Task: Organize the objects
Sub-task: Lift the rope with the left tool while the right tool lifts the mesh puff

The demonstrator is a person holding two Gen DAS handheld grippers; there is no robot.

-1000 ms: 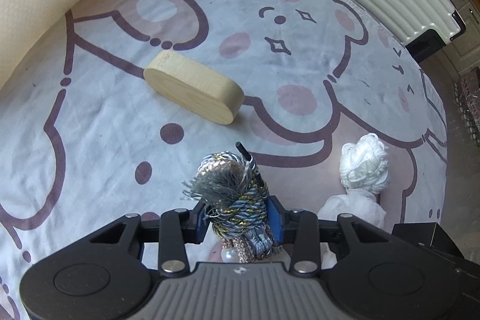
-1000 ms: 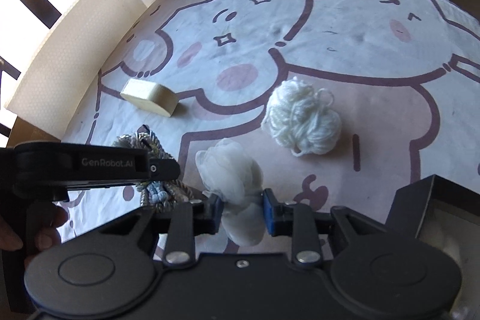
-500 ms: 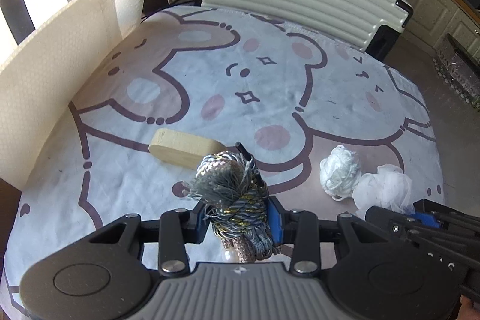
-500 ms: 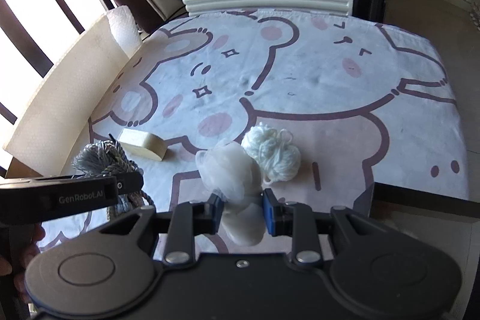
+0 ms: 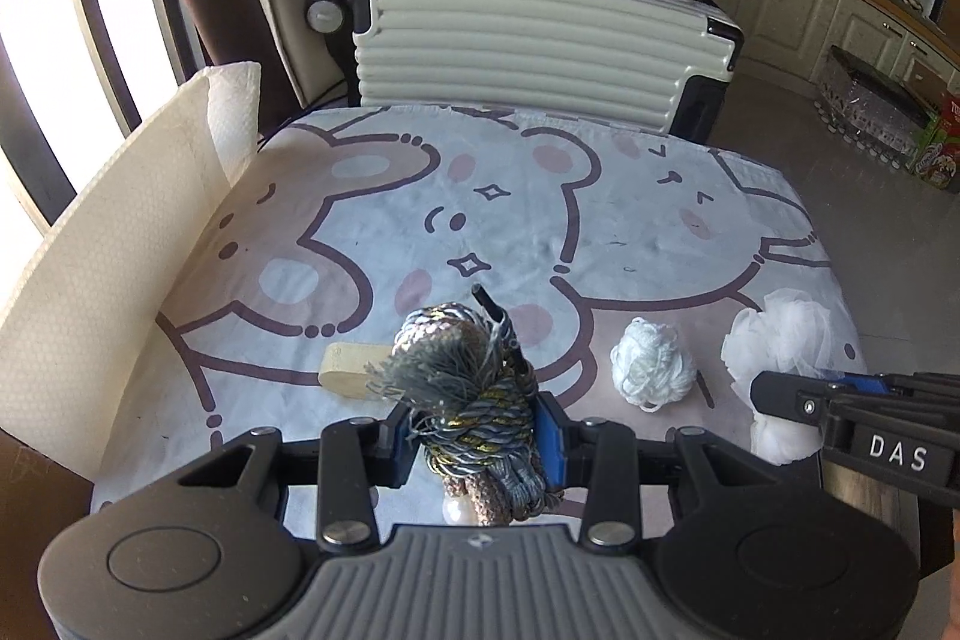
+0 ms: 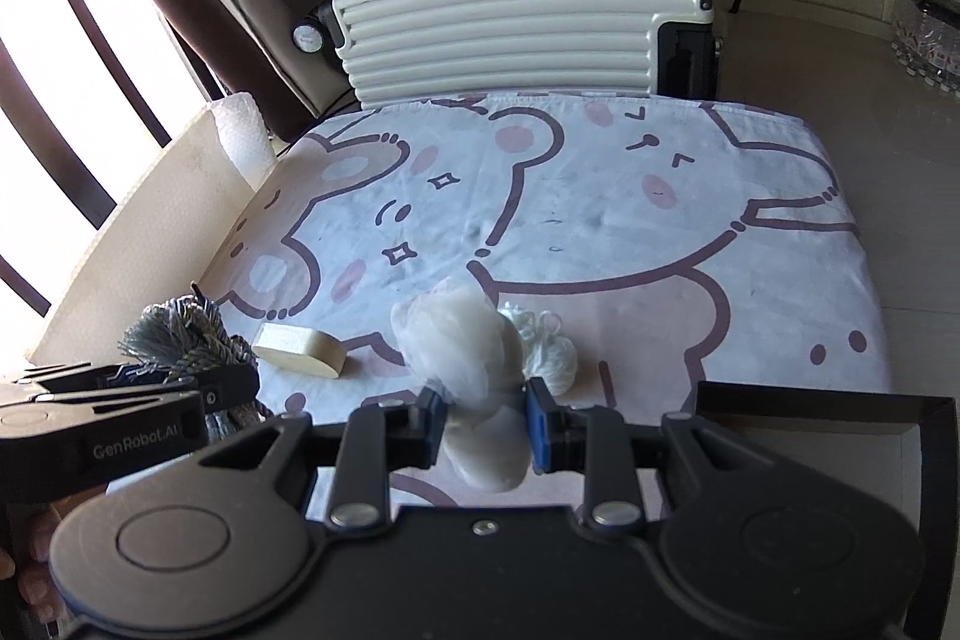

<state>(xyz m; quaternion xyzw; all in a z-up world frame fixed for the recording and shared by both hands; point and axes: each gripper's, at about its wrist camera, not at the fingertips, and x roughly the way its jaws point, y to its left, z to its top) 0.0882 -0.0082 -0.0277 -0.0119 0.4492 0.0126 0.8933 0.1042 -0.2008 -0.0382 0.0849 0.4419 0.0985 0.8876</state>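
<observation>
Both loads held up above the bench.
Left gripper (image 5: pixel 474 439) clamped on tassel cord bundle (image 5: pixel 465 388), long axis upright between jaws; right gripper (image 6: pixel 485 430) clamped on mesh pouf (image 6: pixel 462 358). Dark box corner (image 6: pixel 840 403) only in right view.

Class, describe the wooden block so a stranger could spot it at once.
Find the cartoon bear cloth covering the table. On its near left part lies the wooden block, flat and rounded. Unlike the fluffy white yarn ball nearby, it is hard, smooth and pale tan.
</observation>
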